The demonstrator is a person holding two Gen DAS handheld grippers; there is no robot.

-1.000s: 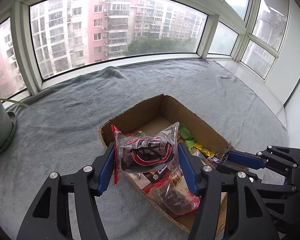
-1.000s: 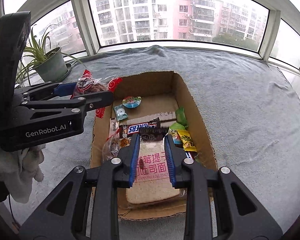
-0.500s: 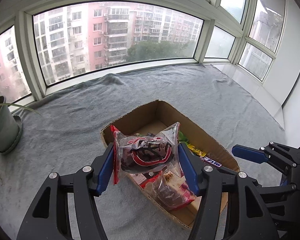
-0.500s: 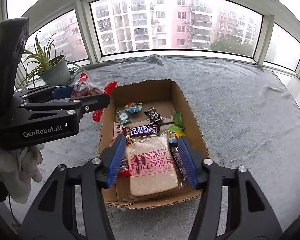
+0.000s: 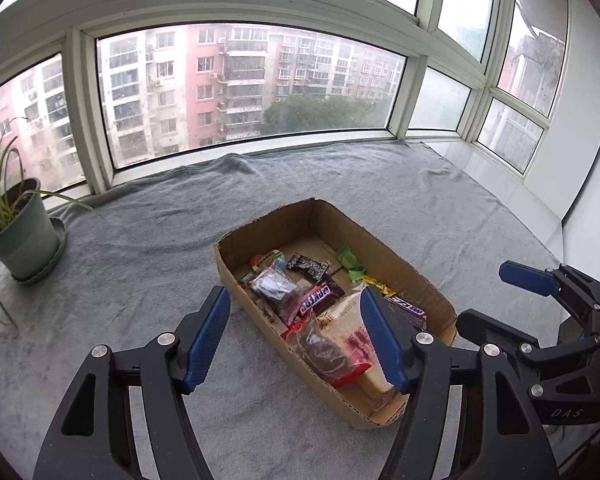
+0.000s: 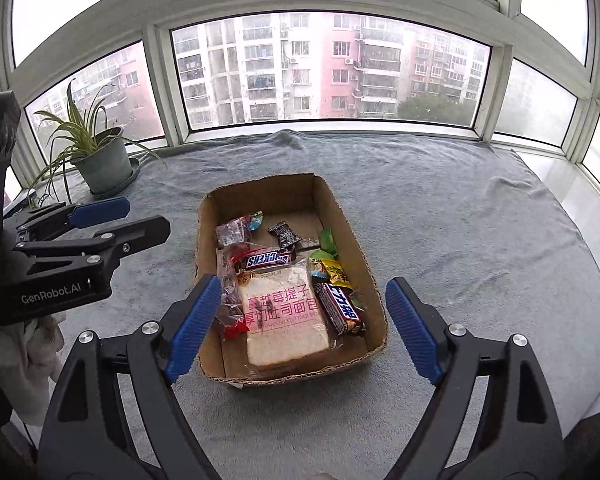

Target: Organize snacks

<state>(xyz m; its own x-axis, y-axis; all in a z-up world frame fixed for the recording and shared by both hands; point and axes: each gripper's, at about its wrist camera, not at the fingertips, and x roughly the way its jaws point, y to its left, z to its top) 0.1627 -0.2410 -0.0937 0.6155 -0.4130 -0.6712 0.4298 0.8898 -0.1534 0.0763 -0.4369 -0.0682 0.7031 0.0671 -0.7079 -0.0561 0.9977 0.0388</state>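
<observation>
The cardboard box (image 6: 370, 264) of snacks sits on the grey blanket (image 6: 460, 220) ahead of both pairs of fingers. Inside it, a bagged slice of toast (image 6: 284, 316) lies at the near end, just beyond the gap between the right fingers (image 6: 198, 322). A Snickers bar (image 6: 268, 260) lies across the box past the toast, a second Snickers bar (image 6: 342, 308) runs lengthwise beside the toast on the right-finger side, with yellow and green packets (image 6: 328, 266) beyond it. A small black wrapper (image 6: 285, 234) and a round sweet (image 6: 255, 220) lie toward the far end. Two clear bags with red trim, the far red-trimmed bag (image 5: 276, 286) and the near red-trimmed bag (image 5: 326, 354), lie along the box's left wall.

The left gripper (image 5: 296, 336) has just been opening its jaws; the fingers stand apart with nothing pressed between them, the box seen through the gap. The right gripper (image 6: 304, 330) has also just been opening and is spread wide, holding nothing, above the box's near end.

A potted plant (image 6: 100, 160) stands well beyond the left fingers, by the window (image 6: 328, 72)
</observation>
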